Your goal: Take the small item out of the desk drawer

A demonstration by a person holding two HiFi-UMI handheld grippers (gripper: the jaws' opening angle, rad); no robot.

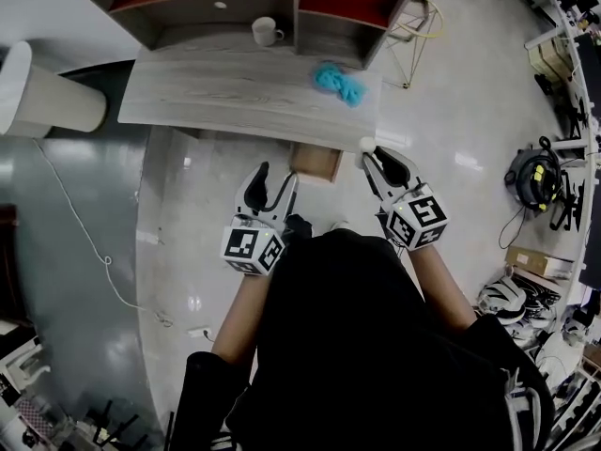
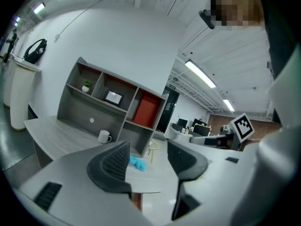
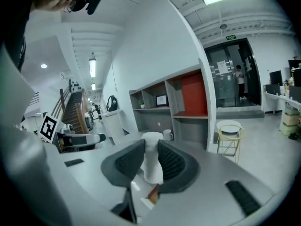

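Now | right gripper (image 3: 149, 157) clenched on small white item (image 3: 153, 169), up beside the drawer (image 1: 315, 163) | drawer pulled out under desk (image 1: 216, 97) edge, brown inside showing | left gripper (image 2: 148, 161) jaws apart, empty | mug (image 1: 266, 31) on desk

Black top (image 1: 357, 355), black-and-white marker cubes (image 1: 252, 249) (image 1: 418, 217), dark jaws

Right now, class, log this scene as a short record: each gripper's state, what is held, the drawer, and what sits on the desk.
left gripper: jaws apart, nothing between them
right gripper: shut on the small white item, held up off the desk
drawer: pulled out below the desk's front edge
desk: white mug near the shelf unit, blue item towards the right end
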